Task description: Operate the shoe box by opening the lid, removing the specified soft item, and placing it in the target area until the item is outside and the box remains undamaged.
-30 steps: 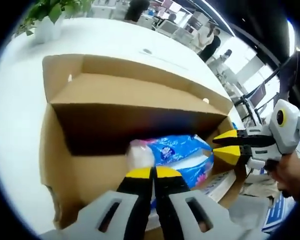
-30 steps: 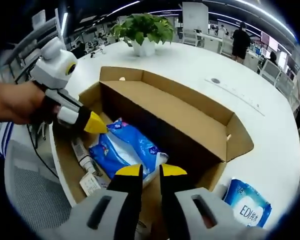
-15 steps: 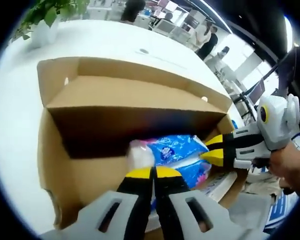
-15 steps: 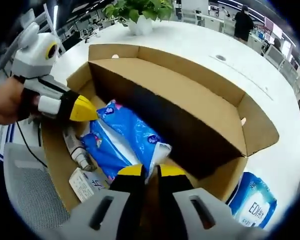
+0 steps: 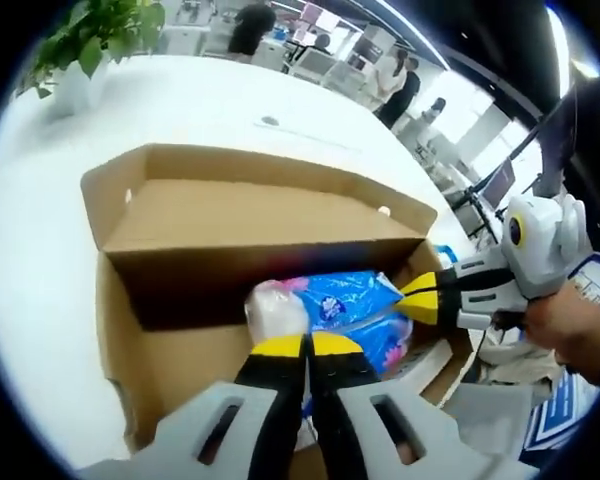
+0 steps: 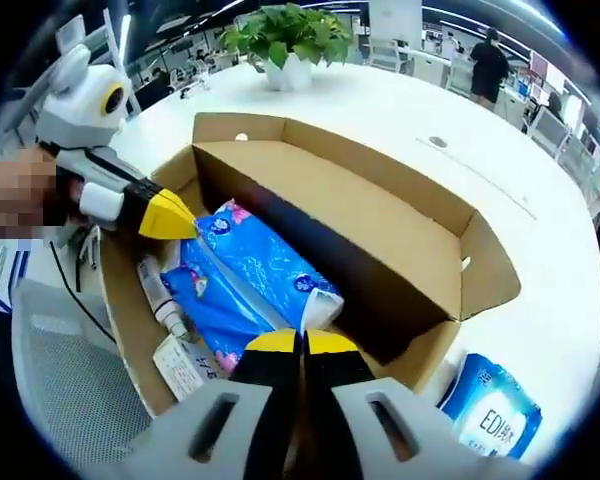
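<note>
Both grippers pinching the blue tissue pack inside the open shoe box.

The right gripper (image 6: 301,342) is pressing its yellow tips together on the near end of the blue tissue pack (image 6: 242,283); the left gripper (image 5: 305,345) is nipping the opposite, pale end. The pack is lying in the cardboard shoe box (image 6: 400,240), lid (image 5: 270,205) folded back, beside a tube (image 6: 158,292). Beyond, a potted plant (image 6: 292,40) is standing on the white table (image 6: 380,110); another tissue packet (image 6: 487,410) is lying outside.

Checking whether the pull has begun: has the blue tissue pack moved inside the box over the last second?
Yes. In the right gripper view the blue tissue pack, pinched at both ends, has risen against the cardboard box wall, covering more of the items beneath.
</note>
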Motion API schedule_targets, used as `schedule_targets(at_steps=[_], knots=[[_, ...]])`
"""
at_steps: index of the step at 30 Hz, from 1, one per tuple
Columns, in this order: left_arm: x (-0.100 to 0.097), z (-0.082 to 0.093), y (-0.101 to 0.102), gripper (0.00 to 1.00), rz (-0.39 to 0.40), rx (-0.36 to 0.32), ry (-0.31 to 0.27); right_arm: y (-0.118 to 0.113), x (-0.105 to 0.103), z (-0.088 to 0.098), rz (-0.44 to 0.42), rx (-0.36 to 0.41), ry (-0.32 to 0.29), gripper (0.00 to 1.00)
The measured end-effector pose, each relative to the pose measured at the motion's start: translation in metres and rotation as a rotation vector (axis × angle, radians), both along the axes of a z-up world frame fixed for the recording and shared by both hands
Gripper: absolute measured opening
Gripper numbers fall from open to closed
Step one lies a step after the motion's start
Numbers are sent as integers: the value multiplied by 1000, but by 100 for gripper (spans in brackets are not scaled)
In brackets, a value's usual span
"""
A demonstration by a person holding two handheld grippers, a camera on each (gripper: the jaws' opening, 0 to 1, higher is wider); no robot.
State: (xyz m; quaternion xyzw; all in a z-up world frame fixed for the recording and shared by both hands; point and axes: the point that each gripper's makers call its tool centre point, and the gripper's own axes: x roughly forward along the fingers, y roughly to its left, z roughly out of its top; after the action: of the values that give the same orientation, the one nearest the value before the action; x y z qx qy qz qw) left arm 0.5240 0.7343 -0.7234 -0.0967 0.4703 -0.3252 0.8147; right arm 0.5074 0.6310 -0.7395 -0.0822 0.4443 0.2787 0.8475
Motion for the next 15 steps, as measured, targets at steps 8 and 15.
schedule_targets(at_steps=[8,15], knots=[[-2,24,-8,0,-16,-32,-34,-7,-3,24,-10,11,-36,0],[-6,42,-17,0,-42,-47,-60,-16,-6,44,-24,15,-67,0]])
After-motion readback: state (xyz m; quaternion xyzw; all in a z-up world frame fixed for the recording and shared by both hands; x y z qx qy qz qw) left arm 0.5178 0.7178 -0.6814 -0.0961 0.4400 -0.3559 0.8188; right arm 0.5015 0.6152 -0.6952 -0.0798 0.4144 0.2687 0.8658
